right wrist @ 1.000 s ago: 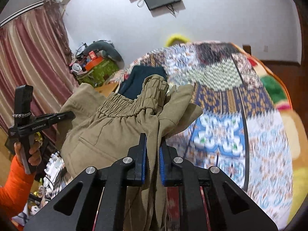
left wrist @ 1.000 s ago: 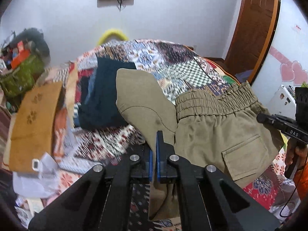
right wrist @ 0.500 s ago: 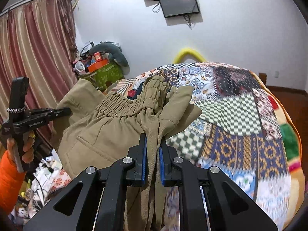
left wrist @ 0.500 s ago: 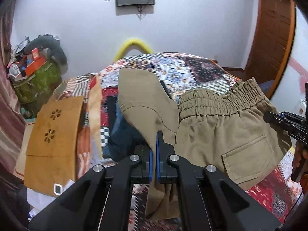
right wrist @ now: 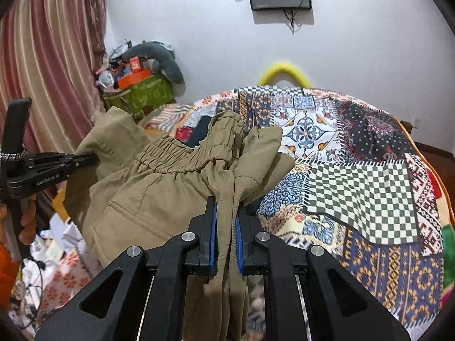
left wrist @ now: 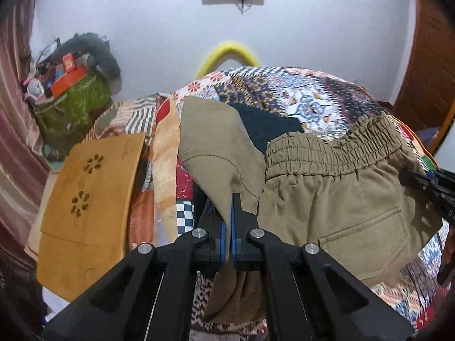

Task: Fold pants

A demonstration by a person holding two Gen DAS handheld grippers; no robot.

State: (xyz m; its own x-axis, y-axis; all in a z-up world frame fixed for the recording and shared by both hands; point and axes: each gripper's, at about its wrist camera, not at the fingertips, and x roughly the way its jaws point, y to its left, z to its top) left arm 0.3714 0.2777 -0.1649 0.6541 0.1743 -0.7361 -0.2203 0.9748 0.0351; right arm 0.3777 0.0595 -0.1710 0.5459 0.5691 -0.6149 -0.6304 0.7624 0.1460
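Khaki pants (left wrist: pixel 327 199) with an elastic waistband hang in the air between my two grippers, above the patchwork bed. My left gripper (left wrist: pixel 231 207) is shut on a thin fold of the khaki cloth, with a leg flap standing up behind it. In the right wrist view the pants (right wrist: pixel 159 193) bunch at the waistband, and my right gripper (right wrist: pixel 226 213) is shut on a thick gather of that cloth. The other gripper (right wrist: pixel 57 167) shows at the left there, held by a hand. The right gripper's tip (left wrist: pixel 426 187) shows at the right edge of the left wrist view.
The patchwork quilt (right wrist: pixel 355 176) covers the bed below. A dark folded garment (left wrist: pixel 264 126) lies on it behind the pants. A tan board with flower cutouts (left wrist: pixel 91 199) lies at the left. A green bag piled with clutter (right wrist: pixel 139 91) stands by the curtain.
Both grippers have swung sideways with the pants still held. The bed, wall screen and clutter pile have shifted across both views, and the dark garment now sits behind the raised leg flap.
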